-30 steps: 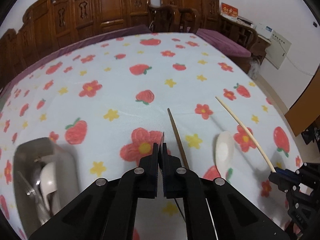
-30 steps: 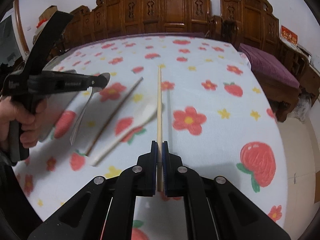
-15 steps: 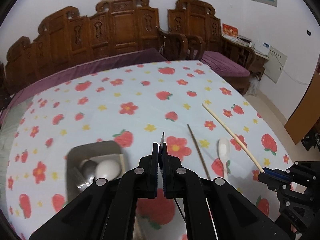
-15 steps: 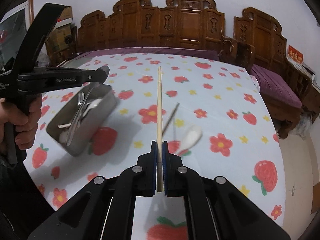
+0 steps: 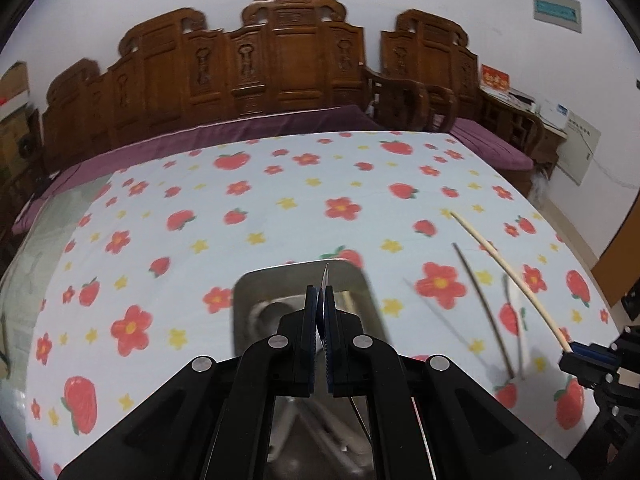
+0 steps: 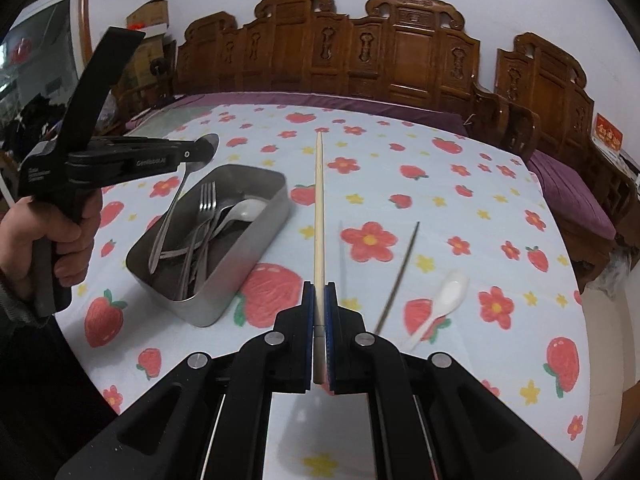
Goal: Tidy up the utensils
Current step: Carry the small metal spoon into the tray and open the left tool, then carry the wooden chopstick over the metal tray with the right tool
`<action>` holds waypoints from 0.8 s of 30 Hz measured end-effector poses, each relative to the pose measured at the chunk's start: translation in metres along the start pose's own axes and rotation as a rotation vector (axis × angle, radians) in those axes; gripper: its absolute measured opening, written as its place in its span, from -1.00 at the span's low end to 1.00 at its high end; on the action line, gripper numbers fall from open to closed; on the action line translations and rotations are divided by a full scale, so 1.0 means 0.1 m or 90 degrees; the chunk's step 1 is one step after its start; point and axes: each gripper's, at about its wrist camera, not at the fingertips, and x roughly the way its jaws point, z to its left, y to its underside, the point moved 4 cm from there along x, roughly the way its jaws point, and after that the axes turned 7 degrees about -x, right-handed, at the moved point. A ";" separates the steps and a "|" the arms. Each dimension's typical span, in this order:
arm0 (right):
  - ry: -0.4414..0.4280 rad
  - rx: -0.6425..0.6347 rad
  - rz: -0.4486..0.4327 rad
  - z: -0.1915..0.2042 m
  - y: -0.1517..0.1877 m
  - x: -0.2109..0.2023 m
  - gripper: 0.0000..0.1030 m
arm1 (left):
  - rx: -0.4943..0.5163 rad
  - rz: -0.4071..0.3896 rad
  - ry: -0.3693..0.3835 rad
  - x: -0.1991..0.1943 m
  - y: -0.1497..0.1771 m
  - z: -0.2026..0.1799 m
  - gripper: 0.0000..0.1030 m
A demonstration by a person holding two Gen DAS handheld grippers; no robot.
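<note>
My left gripper is shut on a metal spoon, which hangs down over the steel box; in the right wrist view the left gripper is above the box's left side. The box holds a fork, a white spoon and other cutlery. My right gripper is shut on a pale wooden chopstick, held above the table right of the box. A dark chopstick and a white spoon lie on the tablecloth to the right.
The round table has a white cloth with strawberries and flowers. Carved wooden chairs ring the far side, with purple cushions. The person's hand holds the left gripper's handle.
Both grippers rose and drew back. My left gripper moved with the spoon from beside the box to above it. The right gripper lifted the pale chopstick off the table.
</note>
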 end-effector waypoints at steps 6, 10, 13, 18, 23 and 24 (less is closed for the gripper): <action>-0.005 -0.003 0.011 0.15 0.00 0.09 -0.88 | -0.014 -0.010 -0.013 0.06 0.07 0.24 -0.96; -0.006 0.002 0.015 0.20 0.00 0.12 -0.88 | -0.001 -0.010 -0.017 0.10 0.10 0.24 -0.96; -0.006 0.002 0.016 0.23 0.00 0.12 -0.88 | -0.001 -0.001 -0.014 0.17 0.16 0.23 -0.96; -0.001 -0.008 0.020 0.29 0.00 0.11 -0.88 | 0.025 0.027 -0.024 0.35 0.27 0.17 -0.96; 0.001 -0.010 0.021 0.32 -0.01 0.10 -0.88 | 0.015 0.060 -0.014 0.47 0.35 0.19 -0.95; 0.001 -0.010 0.021 0.32 -0.02 0.10 -0.88 | 0.013 0.063 -0.013 0.48 0.37 0.19 -0.95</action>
